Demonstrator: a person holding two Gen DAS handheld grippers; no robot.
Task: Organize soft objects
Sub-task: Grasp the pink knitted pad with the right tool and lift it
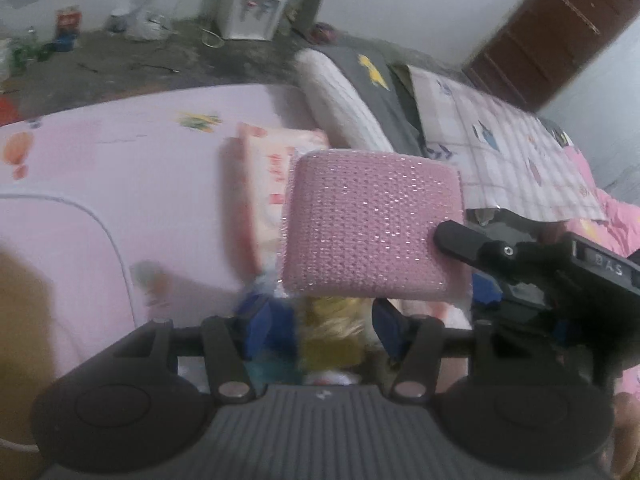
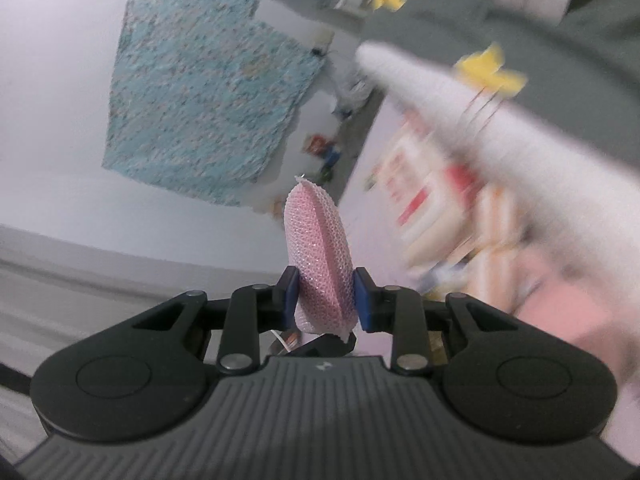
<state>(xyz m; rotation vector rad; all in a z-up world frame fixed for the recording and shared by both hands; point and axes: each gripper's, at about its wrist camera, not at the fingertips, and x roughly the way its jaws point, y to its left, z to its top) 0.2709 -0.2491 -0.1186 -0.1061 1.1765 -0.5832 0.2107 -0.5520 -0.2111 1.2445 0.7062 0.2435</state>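
**Pink sponge up in the air, sorting barely begun**

The right gripper point(image 2: 325, 300) is clamping the pink mesh sponge point(image 2: 320, 264) edge-on btwn its blue pads point(image 2: 362, 300), jaws narrow, sponge off the bed. In the left wrist view the same sponge point(image 1: 372, 228) is hanging broad-side above the bed sheet point(image 1: 120, 168), w/ the right gripper point(image 1: 452, 236) pinching its right edge. The left gripper point(image 1: 320, 324) is sitting half open w/ a yellowish soft thing point(image 1: 332, 340) btwn its pads; too blurred to tell if they're pressing on it, so can't call that a hold. A tissue pack point(image 1: 272, 168) is lying on the sheet just behind the sponge, next to a white pillow point(image 1: 344, 96). Judgement: early stage, approx. one item lifted, none visibly placed; no drop-off spot showing. Tissue pack and yellow item prob. still to be sorted.
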